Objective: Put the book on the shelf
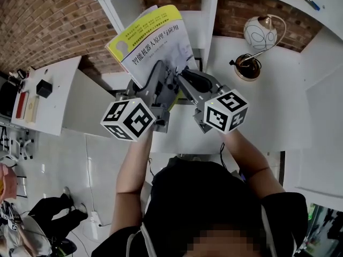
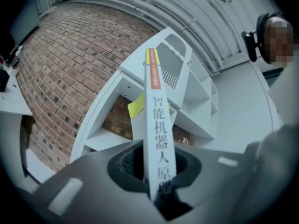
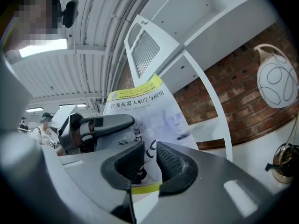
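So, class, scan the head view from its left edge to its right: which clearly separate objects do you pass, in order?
black box → book → lamp

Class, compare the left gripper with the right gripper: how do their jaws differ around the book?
The left gripper is shut on the book, spine between its jaws; the right gripper shows a gap and pinches nothing. The left gripper sees the book edge-on; the right gripper faces its cover. Both face the white shelf.
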`<move>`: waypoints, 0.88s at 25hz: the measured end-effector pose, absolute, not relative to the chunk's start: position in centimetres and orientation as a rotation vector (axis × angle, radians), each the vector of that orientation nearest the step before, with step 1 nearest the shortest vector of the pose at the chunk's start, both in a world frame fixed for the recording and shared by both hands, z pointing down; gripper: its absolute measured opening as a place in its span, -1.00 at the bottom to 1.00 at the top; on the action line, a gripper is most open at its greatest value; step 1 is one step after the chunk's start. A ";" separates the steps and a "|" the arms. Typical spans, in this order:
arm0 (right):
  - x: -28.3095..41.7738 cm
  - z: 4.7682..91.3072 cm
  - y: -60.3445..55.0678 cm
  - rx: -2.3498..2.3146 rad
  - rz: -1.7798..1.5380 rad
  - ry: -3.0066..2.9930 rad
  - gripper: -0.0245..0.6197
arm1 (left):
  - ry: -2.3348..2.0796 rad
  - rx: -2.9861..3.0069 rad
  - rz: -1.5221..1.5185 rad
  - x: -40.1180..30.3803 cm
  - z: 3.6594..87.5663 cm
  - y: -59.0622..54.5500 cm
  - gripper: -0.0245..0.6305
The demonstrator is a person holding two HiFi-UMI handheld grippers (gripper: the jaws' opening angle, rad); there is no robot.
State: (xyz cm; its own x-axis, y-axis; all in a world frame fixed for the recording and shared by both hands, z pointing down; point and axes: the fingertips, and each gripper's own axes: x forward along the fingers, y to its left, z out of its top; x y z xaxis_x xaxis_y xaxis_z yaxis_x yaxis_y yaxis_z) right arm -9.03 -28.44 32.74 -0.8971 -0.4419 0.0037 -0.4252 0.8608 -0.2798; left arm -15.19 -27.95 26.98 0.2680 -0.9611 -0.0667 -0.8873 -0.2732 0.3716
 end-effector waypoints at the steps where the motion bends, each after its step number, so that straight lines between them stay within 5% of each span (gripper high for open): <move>1: -9.1 32.6 -28.6 -0.698 -0.422 2.970 -0.72 | -1.707 2.285 -0.411 -15.3 26.7 -28.2 -0.73; 22: -9.0 30.8 -30.8 -0.801 -0.362 2.927 -0.72 | -1.618 2.253 -0.423 -16.7 25.4 -32.6 -0.73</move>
